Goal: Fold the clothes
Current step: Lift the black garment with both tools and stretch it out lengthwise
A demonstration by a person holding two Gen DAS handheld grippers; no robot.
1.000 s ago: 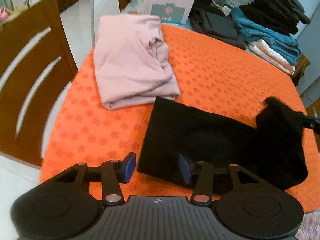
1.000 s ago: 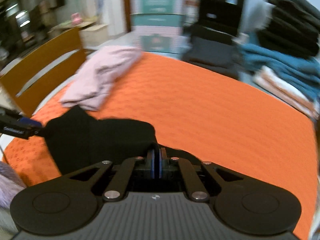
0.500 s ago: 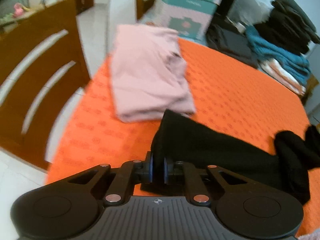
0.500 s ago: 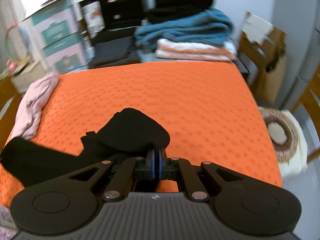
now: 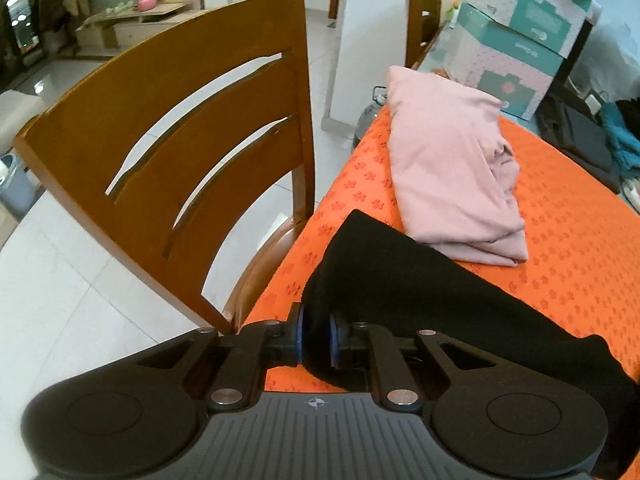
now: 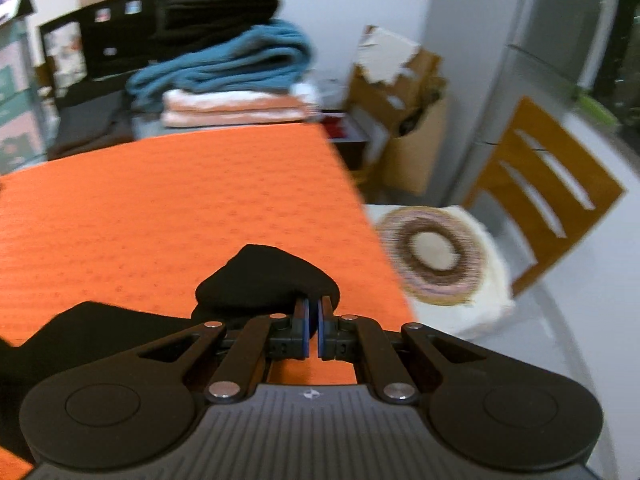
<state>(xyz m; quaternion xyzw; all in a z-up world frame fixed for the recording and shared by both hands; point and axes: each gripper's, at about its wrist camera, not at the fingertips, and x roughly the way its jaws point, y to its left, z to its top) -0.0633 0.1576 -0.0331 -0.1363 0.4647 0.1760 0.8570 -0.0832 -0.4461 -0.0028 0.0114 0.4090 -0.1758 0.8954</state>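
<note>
Left wrist view: left gripper (image 5: 316, 336) clenched on black cloth garment (image 5: 420, 292), left edge of orange patterned tablecloth (image 5: 560, 216).
Right wrist view: right gripper (image 6: 313, 330) pinching same garment (image 6: 264, 280), right edge.

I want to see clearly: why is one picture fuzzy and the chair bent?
Right wrist view: motion blur smears the stacked teal towels and round woven cushion. Left wrist view: sharp, but the fisheye lens curves the brown wooden chair.

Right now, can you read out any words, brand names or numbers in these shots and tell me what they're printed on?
Upper teal box: printed lettering, too small to read.
Lower pink and teal box: lettering and a round logo, too small to read.
Right wrist view: boxes at the left edge, blurred.
Nothing legible.
</note>
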